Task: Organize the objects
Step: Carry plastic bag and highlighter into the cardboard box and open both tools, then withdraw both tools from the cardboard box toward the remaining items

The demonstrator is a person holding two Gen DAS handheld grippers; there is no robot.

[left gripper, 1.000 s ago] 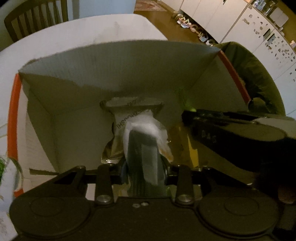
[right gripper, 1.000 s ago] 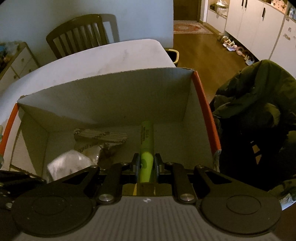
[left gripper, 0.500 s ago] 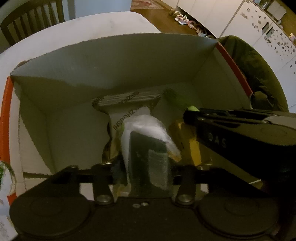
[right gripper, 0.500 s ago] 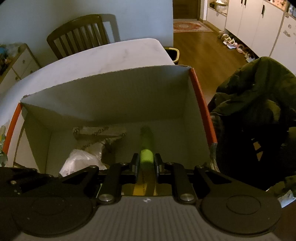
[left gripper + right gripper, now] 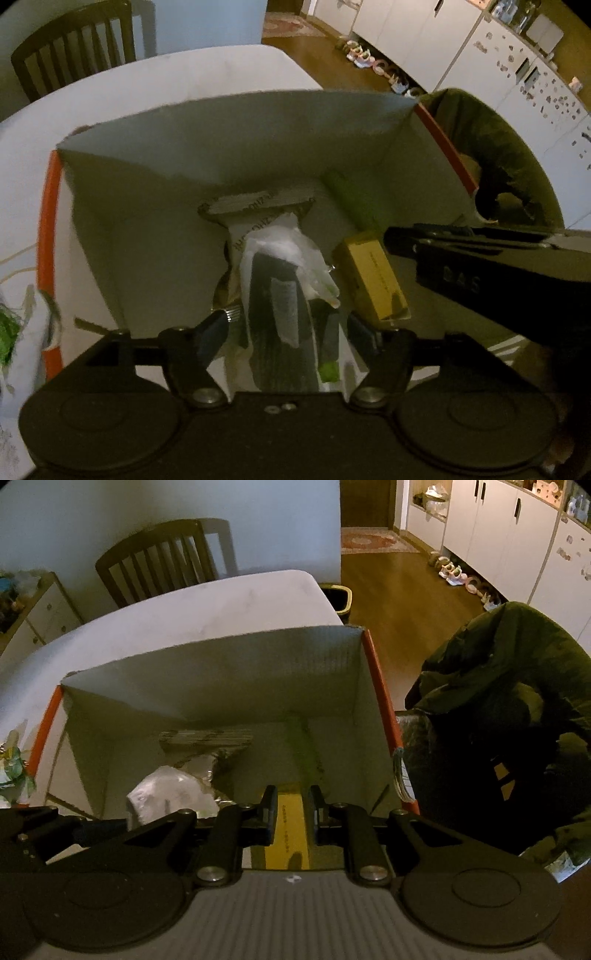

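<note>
over cardboard box | left gripper wide, crinkly plastic bag between | right gripper parted, empty

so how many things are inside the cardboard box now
4 visible: a silver foil pouch at the back, a clear plastic-wrapped dark item between the left fingers, a blurred green marker back right, a yellow carton beside it. More may be hidden.

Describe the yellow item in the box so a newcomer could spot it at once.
Look inside the open cardboard box with orange edges. Right of the bagged dark item that lies between the left gripper's fingers lies a small yellow carton, the only rigid, boxy, yellow thing there.
</note>
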